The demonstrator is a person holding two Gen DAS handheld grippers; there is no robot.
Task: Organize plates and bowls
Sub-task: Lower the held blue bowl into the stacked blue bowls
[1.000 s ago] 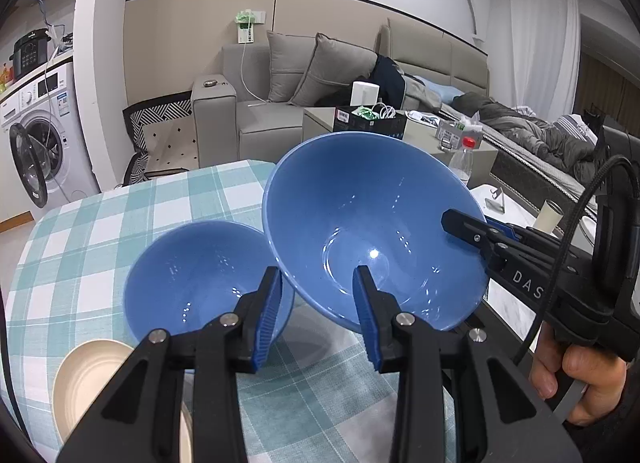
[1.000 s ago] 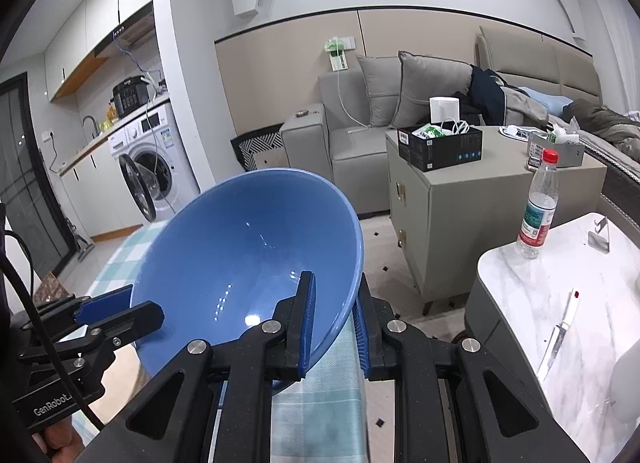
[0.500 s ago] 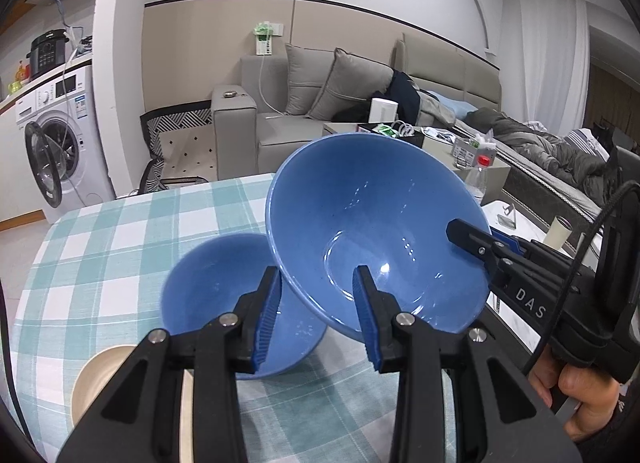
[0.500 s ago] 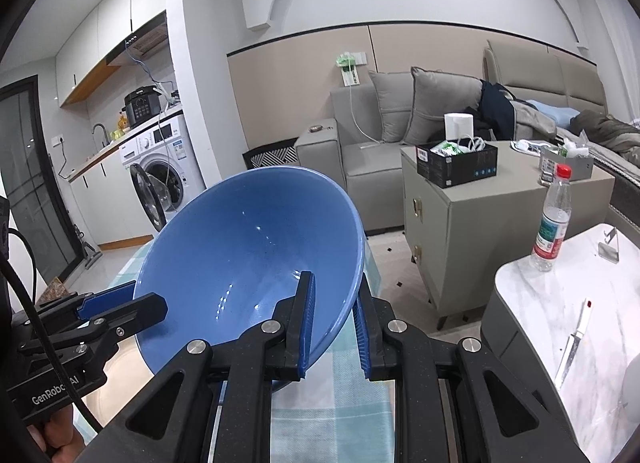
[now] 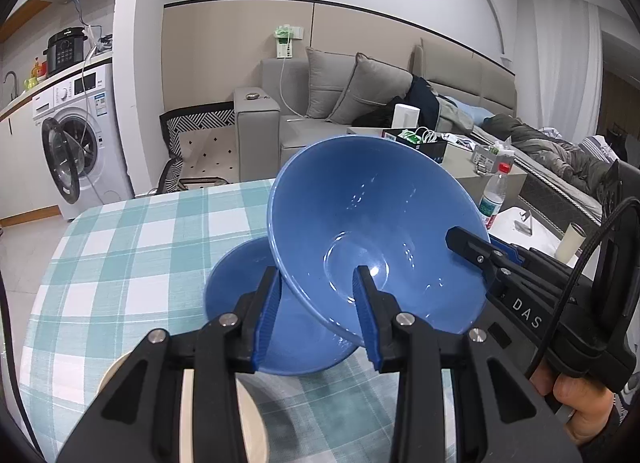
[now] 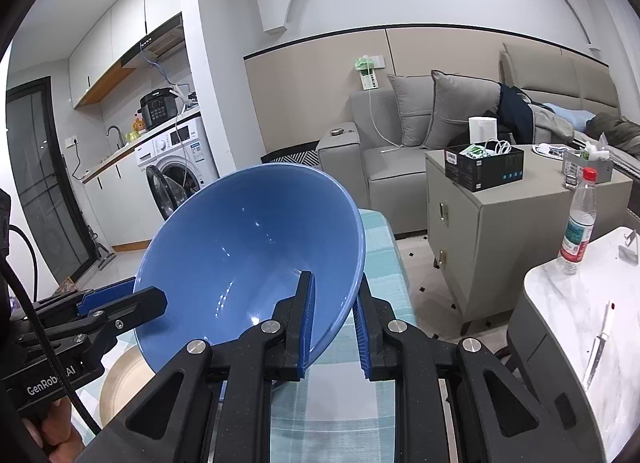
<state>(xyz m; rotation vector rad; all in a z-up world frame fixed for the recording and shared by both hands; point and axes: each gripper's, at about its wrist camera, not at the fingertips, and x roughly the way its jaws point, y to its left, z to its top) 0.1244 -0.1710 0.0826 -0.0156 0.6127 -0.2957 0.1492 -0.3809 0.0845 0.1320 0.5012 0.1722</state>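
A home — sofa, washing machine, checked dining table.

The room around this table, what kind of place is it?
Likely a small open-plan apartment: a grey sofa faces the checked-cloth table, and a washing machine sits under a kitchen counter.

- A washing machine stands at the far left, its door hanging open.
- A black cooker sits on top of it.
- A grey sofa with two cushions lines the back wall.
- A red-capped water bottle stands upright on a white marble surface.
- A black box rests on a grey cabinet.
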